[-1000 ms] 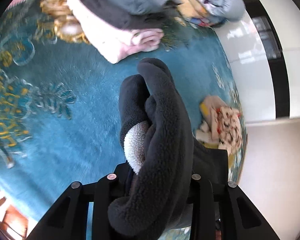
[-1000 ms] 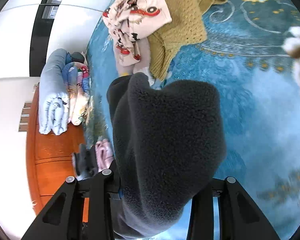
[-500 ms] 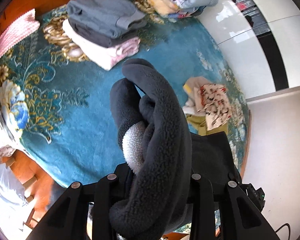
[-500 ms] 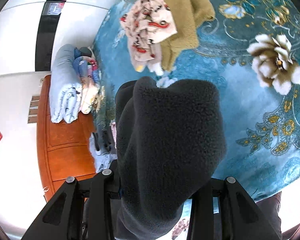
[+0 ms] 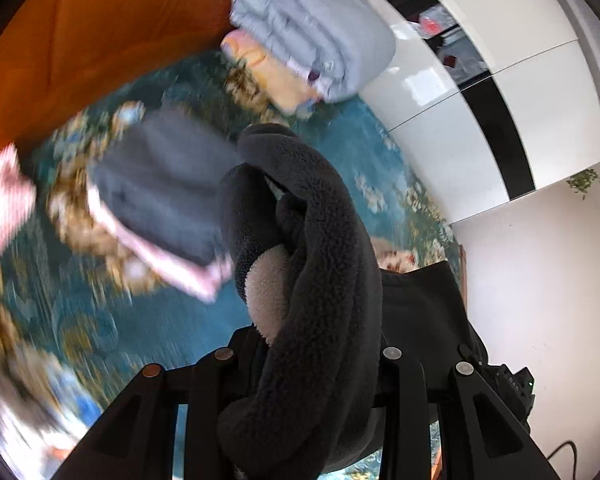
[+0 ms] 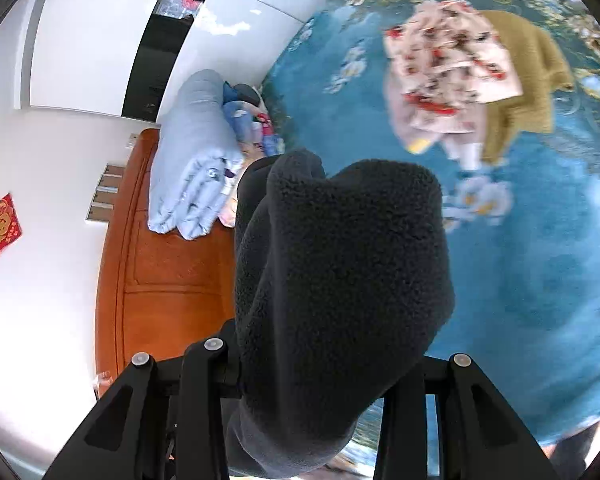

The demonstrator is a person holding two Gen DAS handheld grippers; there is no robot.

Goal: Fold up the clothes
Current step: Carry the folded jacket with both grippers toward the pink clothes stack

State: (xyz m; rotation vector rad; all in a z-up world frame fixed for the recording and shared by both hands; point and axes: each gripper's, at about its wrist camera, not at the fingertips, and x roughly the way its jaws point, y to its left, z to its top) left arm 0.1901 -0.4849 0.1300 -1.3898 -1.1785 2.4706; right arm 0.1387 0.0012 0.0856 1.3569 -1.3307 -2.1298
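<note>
A dark grey fleece garment (image 5: 324,264) with a pale lining is bunched in my left gripper (image 5: 304,356), which is shut on it and holds it above the bed. My right gripper (image 6: 312,352) is shut on the same fleece (image 6: 340,280); the fabric hides its fingertips. A stack of folded clothes, grey on pink (image 5: 160,196), lies on the teal flowered bedspread (image 5: 168,312) to the left, blurred by motion. A floral garment (image 6: 448,76) and a mustard knit (image 6: 528,76) lie unfolded on the bedspread (image 6: 540,288) in the right wrist view.
A rolled light blue quilt (image 5: 316,28) lies on other bedding by the orange wooden headboard (image 5: 100,32); it also shows in the right wrist view (image 6: 192,152). White wardrobe doors (image 5: 500,92) stand beside the bed. A pink cloth (image 5: 0,204) lies at far left.
Both grippers have lifted and tilted up with the fleece. The bed looks farther away, and the headboard, quilt and wardrobe have come into view.
</note>
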